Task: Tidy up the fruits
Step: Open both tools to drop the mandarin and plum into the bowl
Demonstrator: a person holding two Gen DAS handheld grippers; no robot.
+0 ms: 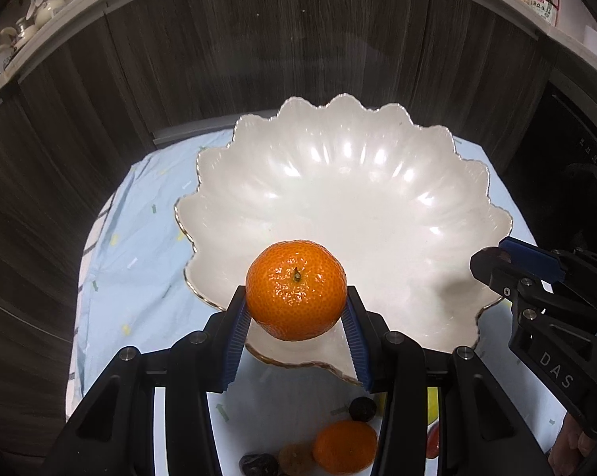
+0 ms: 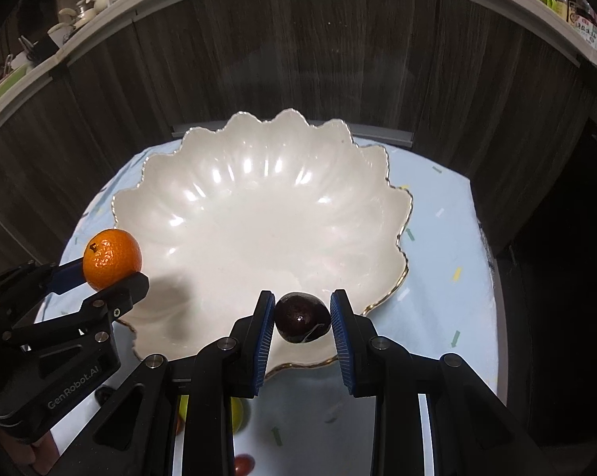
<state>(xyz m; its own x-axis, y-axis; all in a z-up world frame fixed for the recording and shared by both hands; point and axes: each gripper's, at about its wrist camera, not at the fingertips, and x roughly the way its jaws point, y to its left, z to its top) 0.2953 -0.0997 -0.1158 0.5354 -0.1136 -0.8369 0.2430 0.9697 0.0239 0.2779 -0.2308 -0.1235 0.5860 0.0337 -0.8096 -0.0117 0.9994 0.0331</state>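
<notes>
My left gripper (image 1: 296, 309) is shut on an orange mandarin (image 1: 295, 294) and holds it over the near left rim of a white scalloped bowl (image 1: 338, 182). The mandarin also shows in the right wrist view (image 2: 112, 258), with the left gripper (image 2: 114, 273) at the bowl's left edge. My right gripper (image 2: 301, 317) is shut on a dark plum (image 2: 301, 317) over the near rim of the bowl (image 2: 259, 198). The right gripper shows in the left wrist view (image 1: 493, 261) at the bowl's right edge; the plum is hidden there. The bowl is empty inside.
On the light blue cloth (image 1: 139, 258) in front of the bowl lie another mandarin (image 1: 344, 446), a small dark fruit (image 1: 362, 408), a brownish fruit (image 1: 296, 458) and another dark one (image 1: 259, 466). Yellow (image 2: 235, 412) and red (image 2: 243, 464) fruits lie beneath the right gripper. A dark wood cabinet wall (image 1: 259, 47) stands behind.
</notes>
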